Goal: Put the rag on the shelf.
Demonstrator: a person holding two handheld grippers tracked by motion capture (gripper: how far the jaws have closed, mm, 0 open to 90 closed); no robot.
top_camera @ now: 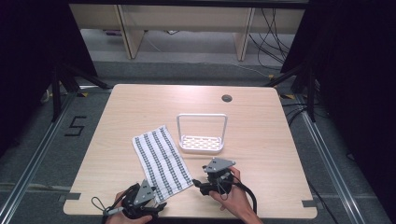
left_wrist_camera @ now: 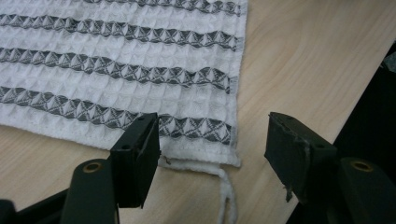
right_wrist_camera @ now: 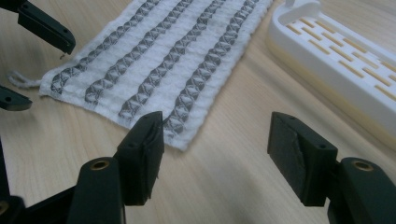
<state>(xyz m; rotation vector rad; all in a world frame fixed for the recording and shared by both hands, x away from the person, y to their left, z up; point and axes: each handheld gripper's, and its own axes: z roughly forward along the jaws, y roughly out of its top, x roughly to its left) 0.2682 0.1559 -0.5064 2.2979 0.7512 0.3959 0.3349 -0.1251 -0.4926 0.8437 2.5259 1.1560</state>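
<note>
A white towel with grey stripes (top_camera: 161, 161) lies flat on the wooden table (top_camera: 261, 140), running from the middle toward the near edge. My left gripper (top_camera: 154, 201) is at its near left corner. In the left gripper view the left gripper (left_wrist_camera: 215, 135) stands open, with the towel (left_wrist_camera: 116, 56) corner lying between its jaws and no pad pressing on it. A loose thread loop (left_wrist_camera: 226, 196) trails from that corner. My right gripper (top_camera: 200, 184) is at the near right corner. The right gripper (right_wrist_camera: 217, 135) is open, with the towel (right_wrist_camera: 159, 60) corner just by its left jaw.
A white slotted rack with a tall handle (top_camera: 201, 140) stands just beyond the towel, and its base (right_wrist_camera: 336, 51) shows close at the upper right in the right gripper view. A cable hole (top_camera: 227, 98) is at the table's far side. The table's near edge is close behind both hands.
</note>
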